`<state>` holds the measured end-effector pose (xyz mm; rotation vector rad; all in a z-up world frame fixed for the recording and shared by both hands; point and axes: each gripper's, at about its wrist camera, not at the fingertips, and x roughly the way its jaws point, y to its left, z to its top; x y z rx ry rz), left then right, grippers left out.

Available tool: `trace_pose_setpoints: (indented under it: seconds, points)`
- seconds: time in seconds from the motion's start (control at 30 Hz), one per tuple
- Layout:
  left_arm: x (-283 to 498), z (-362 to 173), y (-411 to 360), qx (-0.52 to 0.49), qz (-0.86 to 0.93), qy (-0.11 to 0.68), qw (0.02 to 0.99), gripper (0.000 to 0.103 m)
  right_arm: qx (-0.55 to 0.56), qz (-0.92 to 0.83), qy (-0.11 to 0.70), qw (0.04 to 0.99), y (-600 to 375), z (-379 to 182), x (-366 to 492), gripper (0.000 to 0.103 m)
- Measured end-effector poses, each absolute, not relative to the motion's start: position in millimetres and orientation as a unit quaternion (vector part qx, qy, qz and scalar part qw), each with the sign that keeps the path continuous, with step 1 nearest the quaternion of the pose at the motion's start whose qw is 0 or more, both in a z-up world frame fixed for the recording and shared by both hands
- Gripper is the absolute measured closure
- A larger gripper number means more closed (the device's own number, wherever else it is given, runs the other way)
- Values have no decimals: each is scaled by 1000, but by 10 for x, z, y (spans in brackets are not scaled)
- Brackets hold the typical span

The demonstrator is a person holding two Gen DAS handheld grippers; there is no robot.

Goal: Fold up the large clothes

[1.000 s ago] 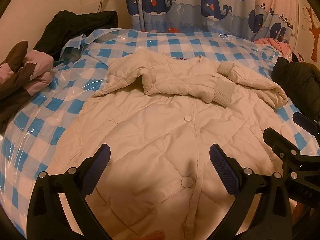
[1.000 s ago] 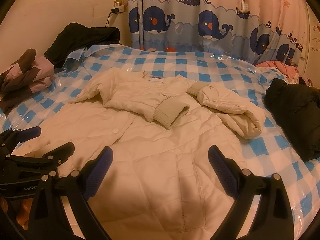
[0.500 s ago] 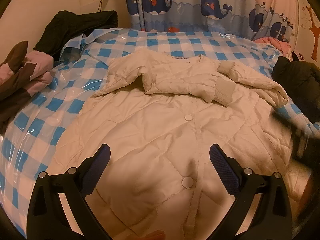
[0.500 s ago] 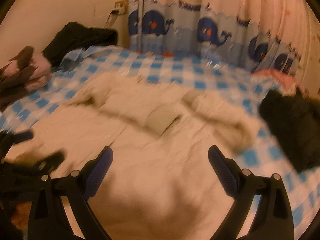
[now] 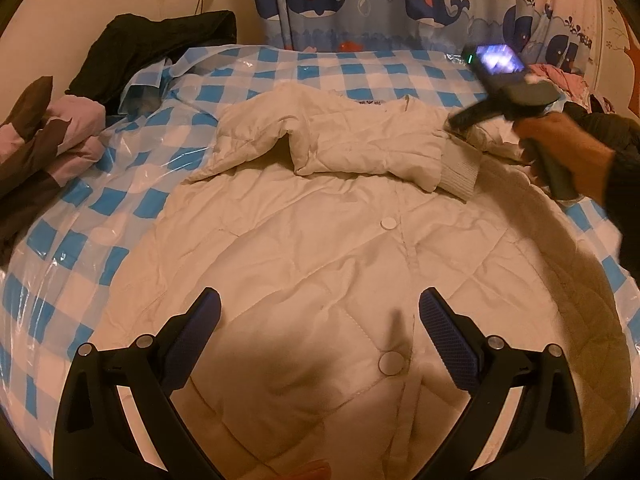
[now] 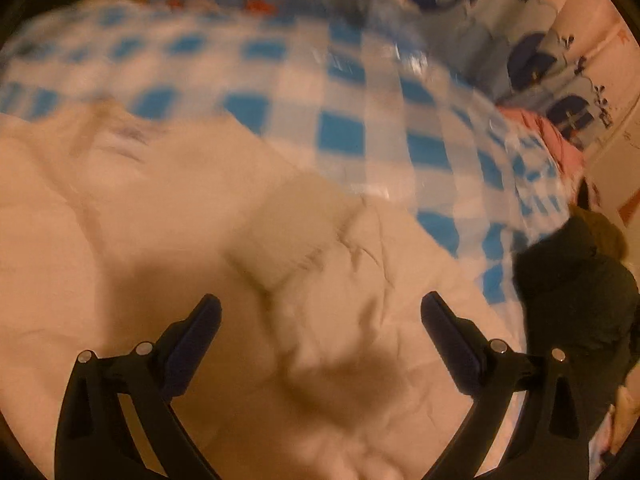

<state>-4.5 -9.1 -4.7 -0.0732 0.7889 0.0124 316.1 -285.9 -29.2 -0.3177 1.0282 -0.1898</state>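
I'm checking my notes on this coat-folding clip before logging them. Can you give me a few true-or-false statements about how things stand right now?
1. The cream quilted coat lies on a blue-and-white checked cover. True.
2. The left gripper is clamped on the coat's hem. False: its jaws stand open, holding nothing.
3. One ribbed-cuffed sleeve is folded across the coat's chest. True.
4. The right gripper grips the cuff. False: it is open, above the coat's far right part.
5. A dark garment lies at the far left. True.
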Motion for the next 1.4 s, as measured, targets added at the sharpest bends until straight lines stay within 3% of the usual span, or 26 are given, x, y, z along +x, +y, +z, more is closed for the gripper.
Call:
trace_pose_setpoints:
  seconds: [0.07,0.1,0.13,0.2,0.27,0.53,0.67,0.77,0.9,1.0,1.13,1.27,1.33,1.4]
  points:
    - [-46,-51,-89,-36,5,386,922,7,-135,-96,502,849,-3008,-396,3239,17]
    - [-36,-53,-98,-36,5,387,921,7,-94,-74,512,850,-3151,-424,3256,48]
    - [-32,-58,-99,-35,4,388,921,7,-64,-65,517,851,-3250,-422,3247,64]
    - [-28,-72,-104,-35,3,390,920,7,-30,-51,506,861,-3429,-334,3174,78]
    - [-18,-90,-128,-31,1,391,920,7,8,-26,490,871,-3639,-182,3037,81]
    - [-23,-76,-180,-25,1,391,920,7,176,-2,326,929,-4943,1000,1910,81]
    - [-19,-101,-189,-29,-2,398,917,7,255,-64,277,924,-5925,1265,1359,81]
    - [-7,-133,-218,-28,-5,403,915,7,335,-109,257,900,-6642,1095,1003,81]
    - [8,-190,-288,-14,-8,410,912,7,421,-134,280,852,-7254,389,700,77]
    - [15,-207,-299,-4,-11,412,911,7,488,-99,232,836,-7383,59,389,75]
    - [-14,-146,-245,-16,-29,403,915,7,507,-125,178,834,-7355,50,-190,53]
    - [-100,95,-412,39,-48,340,939,7,383,-118,169,900,-6738,628,-333,49]
    - [-72,192,-558,92,-47,310,945,7,348,-51,196,915,-6225,770,-167,21]
    - [84,244,-753,159,-49,288,943,7,347,49,247,903,-5581,675,57,19]
